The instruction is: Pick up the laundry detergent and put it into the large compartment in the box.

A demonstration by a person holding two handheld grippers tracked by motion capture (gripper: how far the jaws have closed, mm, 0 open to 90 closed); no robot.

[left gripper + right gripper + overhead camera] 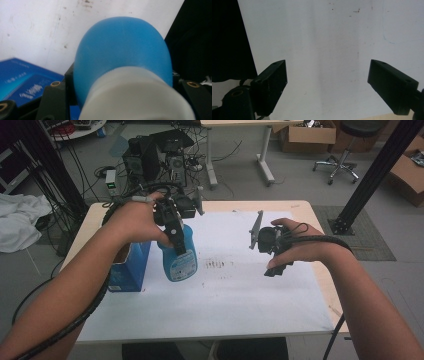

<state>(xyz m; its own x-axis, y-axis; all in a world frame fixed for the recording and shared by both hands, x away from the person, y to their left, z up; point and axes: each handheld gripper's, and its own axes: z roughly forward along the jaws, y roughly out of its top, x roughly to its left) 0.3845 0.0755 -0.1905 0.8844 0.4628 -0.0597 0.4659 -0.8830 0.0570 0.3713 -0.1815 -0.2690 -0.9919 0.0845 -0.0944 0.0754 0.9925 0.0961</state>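
While the left gripper point(176, 231) pinches the blue bottle point(179, 257) beside the blue box point(131, 267), the right gripper's point(327, 82) jaws hang spread over bare white sheet point(240, 295).

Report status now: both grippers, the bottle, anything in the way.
Left gripper shut on blue bottle, beside blue box. Right gripper open, holding nothing, over white sheet. Nothing between them.

One blue bottle point(177, 257) stands on the bench point(250, 310), and one blue box point(129, 267) stands just beside the bottle on its left. One white sheet point(240, 290) covers the bench top under the bottle. Two grippers are over it: the left gripper point(174, 227) at the bottle's top, and the right gripper point(272, 251) well apart, to the bottle's right.
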